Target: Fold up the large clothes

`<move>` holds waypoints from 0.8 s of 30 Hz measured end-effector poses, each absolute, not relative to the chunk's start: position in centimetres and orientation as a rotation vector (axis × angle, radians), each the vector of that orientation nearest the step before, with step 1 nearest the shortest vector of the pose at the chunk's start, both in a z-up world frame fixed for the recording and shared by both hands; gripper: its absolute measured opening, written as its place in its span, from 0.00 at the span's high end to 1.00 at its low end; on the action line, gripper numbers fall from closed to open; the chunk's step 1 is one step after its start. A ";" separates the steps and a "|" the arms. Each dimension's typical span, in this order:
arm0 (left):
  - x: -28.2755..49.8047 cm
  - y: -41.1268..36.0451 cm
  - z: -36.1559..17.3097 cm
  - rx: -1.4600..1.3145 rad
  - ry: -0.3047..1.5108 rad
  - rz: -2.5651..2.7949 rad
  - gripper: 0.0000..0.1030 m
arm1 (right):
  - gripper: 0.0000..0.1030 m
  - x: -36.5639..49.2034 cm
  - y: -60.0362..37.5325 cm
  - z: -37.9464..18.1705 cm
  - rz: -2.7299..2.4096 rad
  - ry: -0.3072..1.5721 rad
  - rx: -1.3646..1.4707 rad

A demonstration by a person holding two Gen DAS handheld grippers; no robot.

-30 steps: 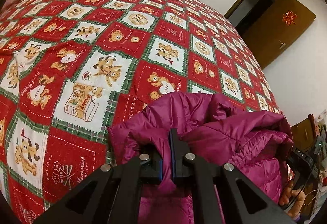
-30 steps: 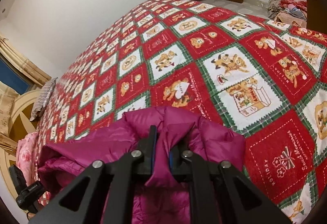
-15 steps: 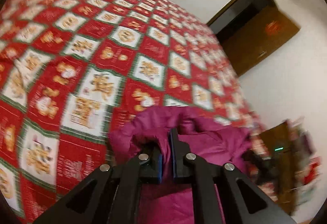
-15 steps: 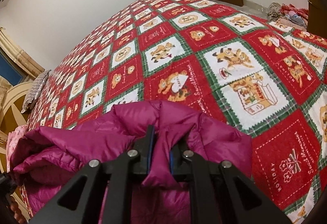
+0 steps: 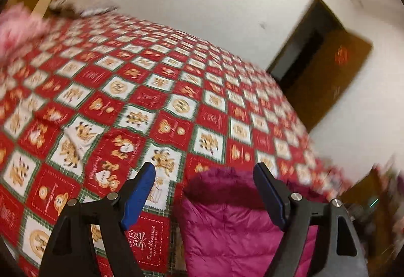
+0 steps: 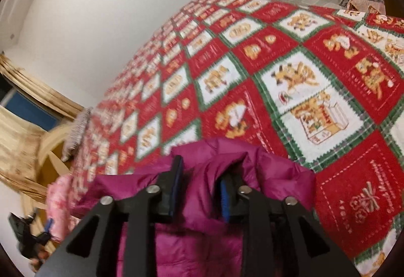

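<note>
Both tools, left (image 5: pixel 204 176) and right (image 6: pixel 202 170), just released, magenta jacket (image 6: pixel 202 201) loose between them.

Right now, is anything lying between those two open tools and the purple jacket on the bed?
Nothing visible. The left tool has just been opening above the magenta puffer jacket; the right tool has too, with a fold between its pads. Only the bear-print bedspread surrounds it.

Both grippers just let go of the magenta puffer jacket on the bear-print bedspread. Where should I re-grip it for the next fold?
Probably the raised, rounded fold edge of the magenta quilted puffer jacket, nearest the red bear-print bedspread. It stands up proud of the bed, so a jaw can slip either side. Come from above and behind with the right gripper, whose open jaws already straddle it.
</note>
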State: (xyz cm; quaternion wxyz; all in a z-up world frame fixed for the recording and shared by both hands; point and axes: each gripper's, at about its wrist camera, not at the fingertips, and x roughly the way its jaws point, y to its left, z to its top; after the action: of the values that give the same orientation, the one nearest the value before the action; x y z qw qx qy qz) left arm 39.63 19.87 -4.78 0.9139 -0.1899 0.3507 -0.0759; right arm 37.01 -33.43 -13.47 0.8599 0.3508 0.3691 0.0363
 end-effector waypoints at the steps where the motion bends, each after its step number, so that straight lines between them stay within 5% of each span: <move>1: 39.8 18.4 -5.2 -0.353 0.736 -0.167 0.22 | 0.14 36.5 -33.5 -12.7 0.061 0.752 0.727; 3: 39.6 16.7 -6.1 -0.301 0.756 -0.193 0.22 | 0.00 34.4 -33.7 -10.0 0.030 0.640 0.680; 7: 40.0 12.9 -7.6 -0.196 0.778 -0.205 0.22 | 0.00 32.7 -32.1 -6.4 -0.028 0.590 0.523; 10: 41.4 9.3 -8.7 -0.075 0.760 -0.153 0.22 | 0.12 33.5 -27.5 -5.6 0.030 0.628 0.342; 15: 44.0 5.0 -12.1 0.069 0.767 -0.050 0.22 | 0.14 37.4 -17.3 -7.9 0.007 0.647 -0.042; 24: 46.0 4.5 -15.8 0.028 0.807 -0.033 0.20 | 0.21 41.6 -19.3 -16.7 -0.082 0.793 0.006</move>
State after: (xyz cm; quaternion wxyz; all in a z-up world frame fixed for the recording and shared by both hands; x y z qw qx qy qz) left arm 46.02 4.49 -15.79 0.9195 0.0138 0.3925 -0.0161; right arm 41.62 -19.26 -16.70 0.9215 0.0028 0.3863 -0.0399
